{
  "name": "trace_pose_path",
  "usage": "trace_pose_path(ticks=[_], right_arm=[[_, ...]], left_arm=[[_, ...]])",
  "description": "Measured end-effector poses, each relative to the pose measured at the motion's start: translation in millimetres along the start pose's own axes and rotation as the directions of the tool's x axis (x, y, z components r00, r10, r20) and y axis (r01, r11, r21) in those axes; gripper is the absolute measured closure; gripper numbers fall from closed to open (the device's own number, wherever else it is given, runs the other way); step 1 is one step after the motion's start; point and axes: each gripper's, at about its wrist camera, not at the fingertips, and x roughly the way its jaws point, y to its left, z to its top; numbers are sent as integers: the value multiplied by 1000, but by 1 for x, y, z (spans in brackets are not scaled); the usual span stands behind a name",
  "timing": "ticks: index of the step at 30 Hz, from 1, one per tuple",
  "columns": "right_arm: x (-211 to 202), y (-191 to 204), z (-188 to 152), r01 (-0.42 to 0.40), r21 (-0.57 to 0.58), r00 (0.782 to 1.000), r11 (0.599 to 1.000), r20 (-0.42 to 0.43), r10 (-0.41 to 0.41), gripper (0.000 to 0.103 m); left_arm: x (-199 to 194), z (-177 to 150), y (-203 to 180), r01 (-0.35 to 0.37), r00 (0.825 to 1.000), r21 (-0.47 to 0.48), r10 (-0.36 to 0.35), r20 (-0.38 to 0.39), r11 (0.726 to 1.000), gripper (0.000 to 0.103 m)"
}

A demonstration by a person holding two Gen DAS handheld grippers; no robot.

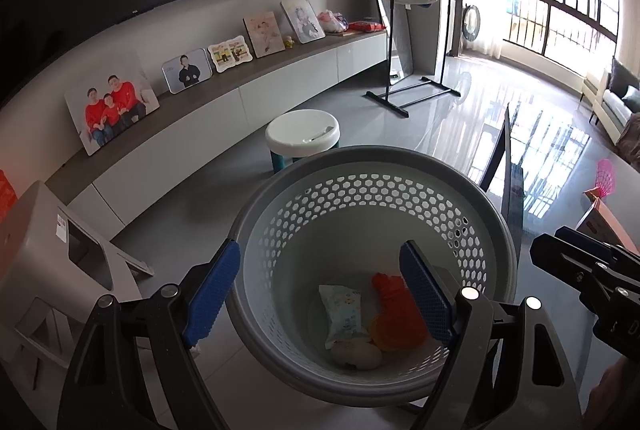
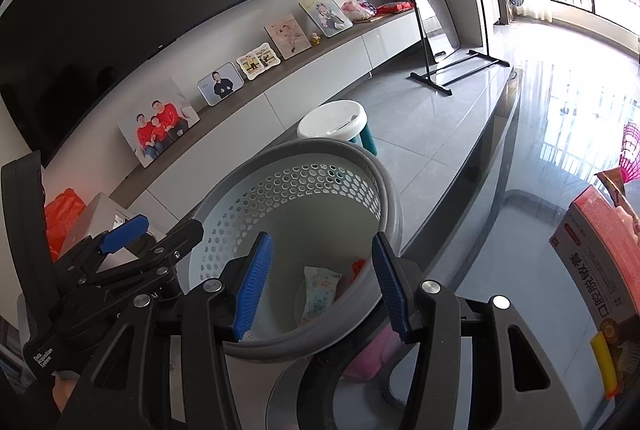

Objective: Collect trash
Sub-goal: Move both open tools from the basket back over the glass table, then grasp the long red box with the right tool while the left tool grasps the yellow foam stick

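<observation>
A grey perforated trash basket (image 1: 472, 189) stands on the floor beside a glass table; it also shows in the right wrist view (image 2: 384, 181). Inside lie a white wipes packet (image 1: 344, 310), an orange-red wrapper (image 1: 396, 310) and a pale round lump (image 1: 356, 354). The packet also shows in the right wrist view (image 2: 320, 290). My left gripper (image 1: 324, 294) is open and empty above the basket's near rim. My right gripper (image 2: 320, 282) is open and empty above the basket too. The right gripper shows at the right edge of the left view (image 1: 584, 270).
A white stool (image 1: 302, 131) stands beyond the basket. A grey plastic stool (image 1: 60, 270) lies at left. A pink medicine box (image 2: 600, 262) and a pink fan (image 1: 606, 177) sit on the glass table (image 2: 532, 133) at right. A TV console with photos runs along the wall.
</observation>
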Motion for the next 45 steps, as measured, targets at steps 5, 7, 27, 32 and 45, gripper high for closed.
trace_pose_path(ticks=[5, 7, 27, 32, 45], right_arm=[[-12, -4, -4, 33, -3, 999, 999, 19, -33, 50], [-18, -8, -6, 50, -2, 998, 999, 24, -50, 48], [-99, -84, -40, 252, 73, 966, 965, 45, -255, 46], [-121, -110, -49, 308, 108, 949, 945, 42, -314, 46], [-135, -162, -65, 377, 76, 926, 923, -36, -375, 46]], left_arm=[[-7, -1, -4, 19, 1000, 0, -19, 18, 1000, 19], [-9, -1, -7, 27, 999, 1, -27, 22, 1000, 19], [-31, -13, -70, 174, 984, 85, -177, 27, 981, 17], [-37, -17, -92, 205, 977, 108, -209, 26, 973, 15], [-40, -27, -134, 258, 966, 155, -260, -5, 954, 15]])
